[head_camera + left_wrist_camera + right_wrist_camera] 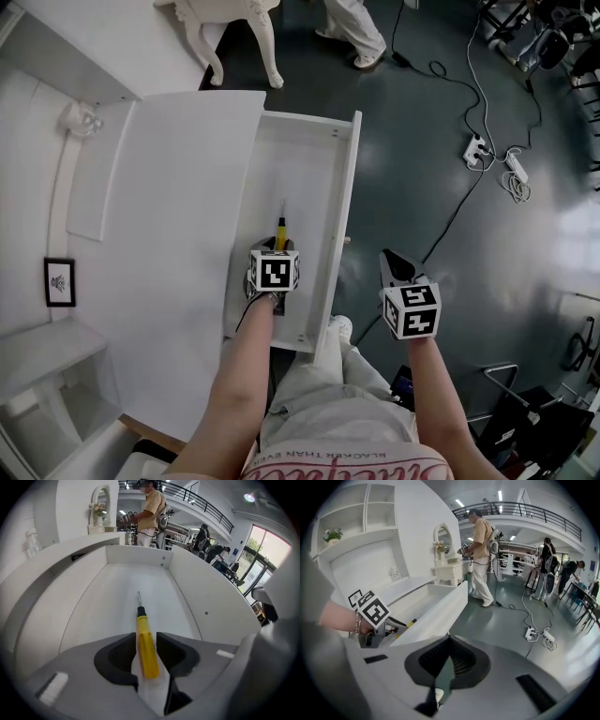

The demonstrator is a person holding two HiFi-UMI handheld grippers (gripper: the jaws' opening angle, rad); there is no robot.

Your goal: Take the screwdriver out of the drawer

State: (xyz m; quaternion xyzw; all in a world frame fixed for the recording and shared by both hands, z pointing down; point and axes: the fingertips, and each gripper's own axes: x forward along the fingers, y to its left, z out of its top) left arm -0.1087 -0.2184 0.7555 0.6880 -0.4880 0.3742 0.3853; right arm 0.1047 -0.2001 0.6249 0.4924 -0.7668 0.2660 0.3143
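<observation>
Head view: looked steeply down on a white open drawer (302, 169) pulled out beside a flat white cabinet top (178, 234). Showed the slim yellow-handled screwdriver (280, 230) lying lengthwise inside the drawer's outline, near the front end, metal tip toward the back. Placed the left gripper (278, 247) right at the handle. Placed the right gripper (397, 266) well apart, outside the drawer's side wall, over the dark grey floor (469, 309). Gave no reading of either grip.

Left gripper view: found the left gripper (146, 645) narrowed onto the screwdriver (146, 651), one jaw against each side of the handle, shaft out ahead over the drawer (117, 597) bottom. Lifted or resting, not told.

Right gripper view: found the right gripper (448, 644) pressed together, nothing between. Also caught the left gripper (386, 629) side-on at the drawer (436, 606).

Counted: one screwdriver, one drawer, two grippers.
</observation>
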